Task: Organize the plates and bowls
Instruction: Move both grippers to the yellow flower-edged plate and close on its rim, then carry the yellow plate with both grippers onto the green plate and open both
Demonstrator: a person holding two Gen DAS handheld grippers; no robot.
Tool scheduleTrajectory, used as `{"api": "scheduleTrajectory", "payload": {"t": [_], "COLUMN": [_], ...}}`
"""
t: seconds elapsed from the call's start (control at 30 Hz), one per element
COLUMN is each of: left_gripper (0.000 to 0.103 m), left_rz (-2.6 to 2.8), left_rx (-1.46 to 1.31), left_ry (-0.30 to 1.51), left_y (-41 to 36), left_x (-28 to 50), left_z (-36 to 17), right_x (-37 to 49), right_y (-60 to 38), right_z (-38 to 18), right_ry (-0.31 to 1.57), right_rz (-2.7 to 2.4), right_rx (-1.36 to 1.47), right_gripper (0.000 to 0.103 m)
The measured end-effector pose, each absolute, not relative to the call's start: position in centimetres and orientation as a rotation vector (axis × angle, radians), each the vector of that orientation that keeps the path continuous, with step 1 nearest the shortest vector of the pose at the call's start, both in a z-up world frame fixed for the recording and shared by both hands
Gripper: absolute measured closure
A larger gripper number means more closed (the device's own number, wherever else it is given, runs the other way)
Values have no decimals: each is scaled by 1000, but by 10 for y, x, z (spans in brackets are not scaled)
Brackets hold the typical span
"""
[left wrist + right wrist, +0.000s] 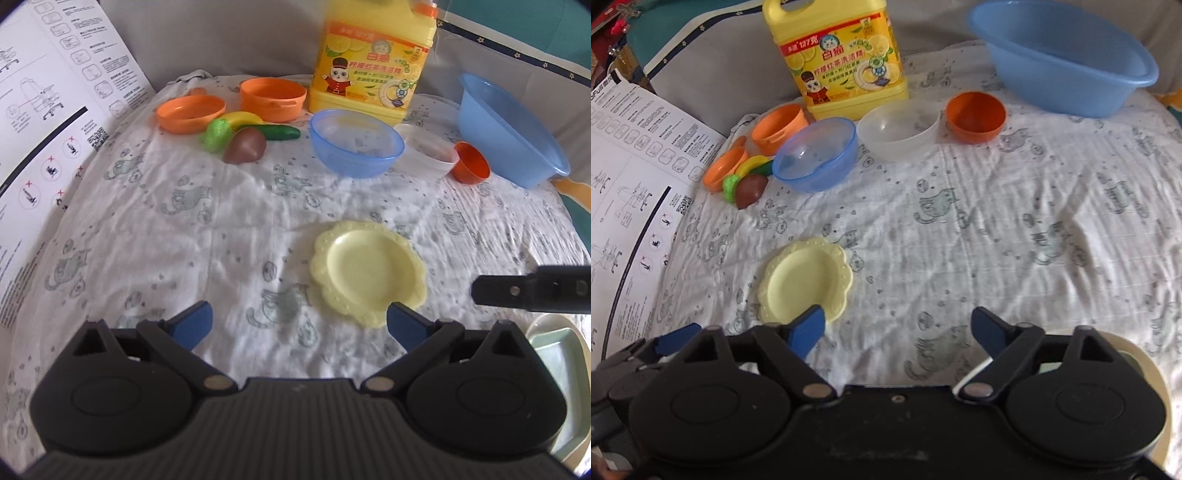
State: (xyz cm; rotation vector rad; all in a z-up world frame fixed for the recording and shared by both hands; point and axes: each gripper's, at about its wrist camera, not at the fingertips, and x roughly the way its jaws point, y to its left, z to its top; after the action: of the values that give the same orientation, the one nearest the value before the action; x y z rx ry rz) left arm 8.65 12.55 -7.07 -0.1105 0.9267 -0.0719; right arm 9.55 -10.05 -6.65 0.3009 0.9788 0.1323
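A scalloped plate point(369, 271) lies alone on the cloth point(184, 240) at the near middle. Behind it stands a row: a bowl point(356, 142), a clear bowl point(428, 151) touching its right side, then a small cup point(472, 162) on its side. A basin point(509, 129) sits right of the cup. A detergent jug point(373, 59) stands behind the bowl. Left of the bowl lie toy foods point(243, 136), with 2 toy pans point(229, 105) behind them. A printed sheet point(55, 110) rises along the left edge.

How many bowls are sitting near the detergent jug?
3: a blue bowl in front of the detergent jug, a clear bowl beside it, then an orange bowl. Others may be hidden.
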Motion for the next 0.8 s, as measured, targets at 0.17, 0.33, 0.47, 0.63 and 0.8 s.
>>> {"api": "scheduleTrajectory", "payload": {"t": [0.17, 0.33, 0.47, 0.63, 0.8], "left_gripper": [28, 48, 65, 65, 62], "left_rz": [-123, -191, -240, -242, -232], "left_rx": [-113, -120, -136, -134, -132], "left_ry": [931, 948, 951, 944, 937], "left_y": [121, 112, 109, 108, 108], "left_x": [103, 116, 117, 117, 122], "left_z": [-75, -82, -84, -85, -86], "right_x": [114, 128, 131, 135, 137], "right_y": [-87, -78, -76, -73, -67], "right_z": [-74, -82, -88, -88, -89], "right_ry": [992, 1015, 1008, 992, 968], "right_rz": [167, 201, 223, 230, 231], "right_rx": [318, 342, 351, 337, 296], "right_gripper": [37, 57, 68, 68, 69]}}
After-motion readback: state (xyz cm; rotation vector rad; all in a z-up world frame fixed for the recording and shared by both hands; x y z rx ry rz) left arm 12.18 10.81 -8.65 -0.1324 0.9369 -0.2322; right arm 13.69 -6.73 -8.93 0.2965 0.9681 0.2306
